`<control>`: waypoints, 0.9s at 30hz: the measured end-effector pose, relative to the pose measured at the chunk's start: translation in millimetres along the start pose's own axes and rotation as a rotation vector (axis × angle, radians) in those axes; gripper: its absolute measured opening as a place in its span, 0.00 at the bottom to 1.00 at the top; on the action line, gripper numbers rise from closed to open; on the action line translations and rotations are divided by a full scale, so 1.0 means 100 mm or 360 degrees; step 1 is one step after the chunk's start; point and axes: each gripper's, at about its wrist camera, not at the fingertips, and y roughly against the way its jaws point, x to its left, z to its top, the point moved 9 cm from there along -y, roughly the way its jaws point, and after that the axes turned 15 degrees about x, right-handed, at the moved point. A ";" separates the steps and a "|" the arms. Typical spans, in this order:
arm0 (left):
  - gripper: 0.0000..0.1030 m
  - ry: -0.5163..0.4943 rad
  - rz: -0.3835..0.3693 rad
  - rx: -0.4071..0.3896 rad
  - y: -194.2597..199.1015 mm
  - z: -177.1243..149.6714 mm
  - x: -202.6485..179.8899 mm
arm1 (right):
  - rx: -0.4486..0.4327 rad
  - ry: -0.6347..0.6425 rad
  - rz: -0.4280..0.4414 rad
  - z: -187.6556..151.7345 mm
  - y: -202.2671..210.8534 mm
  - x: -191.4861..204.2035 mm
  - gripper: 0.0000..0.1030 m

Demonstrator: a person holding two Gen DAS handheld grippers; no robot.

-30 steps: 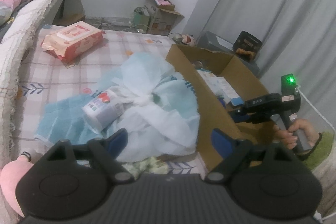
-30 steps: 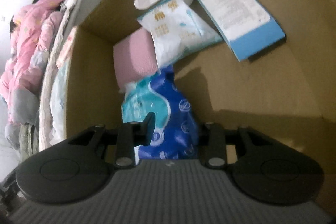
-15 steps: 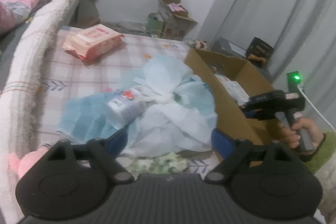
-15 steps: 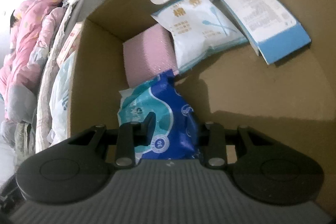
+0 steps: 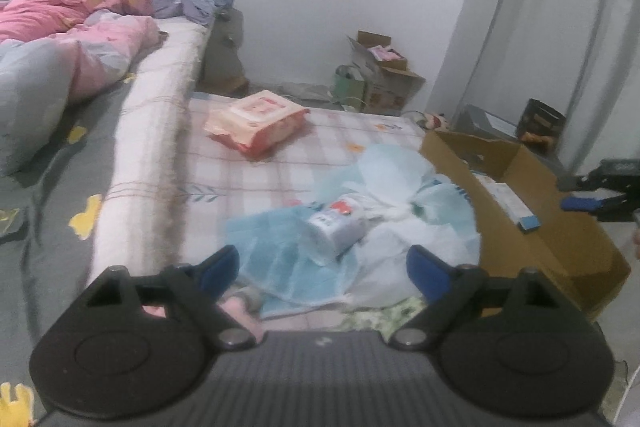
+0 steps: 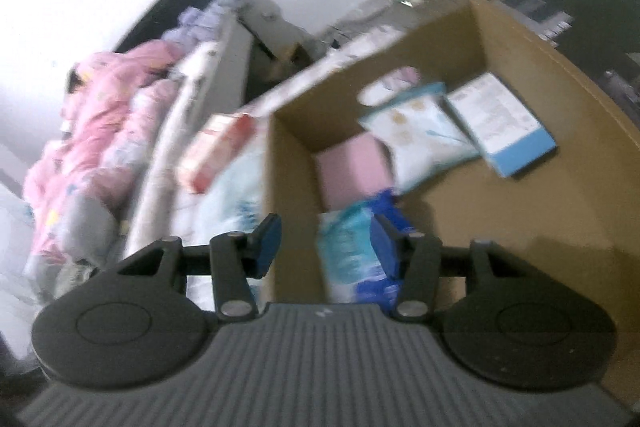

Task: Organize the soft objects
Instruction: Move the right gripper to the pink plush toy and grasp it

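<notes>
The blue and teal soft pack lies at the near end of the cardboard box, against the box's left wall and just in front of a pink block. The right gripper hangs above it with its fingers parting; the pack shows in the gap between them, but the pads do not press on it, so in my judgement it has been let go. Four other things share the box: the pink block, one white and teal pouch, one white and blue carton and one small pale oval item at the far wall. On the checked mattress beside the box, one wrapped white roll rests on a heap of pale blue cloth and thin plastic, and one pink wipes pack lies well apart, farther back. The left gripper is spread wide and empty, aimed at the heap. The risk I see there: the loose plastic and cloth could snag on a finger and drag along with the roll, or the round roll could slip out of a shallow pinch. In the box, the dropped pack leans on the wall and might slump over the pink block. Both views are blurred, so small items may be missed.
</notes>
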 end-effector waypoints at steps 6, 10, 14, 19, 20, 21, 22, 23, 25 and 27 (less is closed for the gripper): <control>0.89 0.0026 0.0051 0.0008 0.09 -0.23 0.19 | 0.0047 0.0148 0.0205 -0.32 0.02 0.72 0.49; 0.89 0.0036 0.0096 0.0030 0.11 -0.41 0.32 | 0.0174 0.0201 0.0362 -0.57 -0.19 1.15 0.50; 0.89 0.0071 0.0116 0.0046 0.11 -0.57 0.44 | 0.0330 0.0254 0.0436 -0.85 -0.52 1.52 0.50; 0.88 0.0096 0.0097 0.0098 0.05 -0.72 0.55 | 0.0540 0.0246 0.0517 -1.17 -1.01 1.89 0.50; 0.86 0.0096 0.0103 0.0106 0.04 -0.75 0.57 | 0.0579 0.0241 0.0525 -1.22 -1.11 1.94 0.50; 0.85 0.0112 0.0108 0.0115 0.03 -0.77 0.59 | 0.0619 0.0232 0.0533 -1.26 -1.20 1.98 0.50; 0.84 0.0137 0.0108 0.0126 0.01 -0.79 0.62 | 0.0659 0.0231 0.0542 -1.32 -1.29 2.04 0.50; 0.81 0.0159 0.0105 0.0143 -0.03 -0.81 0.64 | 0.0686 0.0240 0.0542 -1.35 -1.37 2.09 0.50; 0.73 0.0174 0.0109 0.0194 -0.11 -0.86 0.69 | 0.0741 0.0246 0.0523 -1.44 -1.53 2.19 0.50; 0.68 0.0157 0.0119 0.0238 -0.18 -0.90 0.71 | 0.0788 0.0258 0.0529 -1.48 -1.70 2.25 0.50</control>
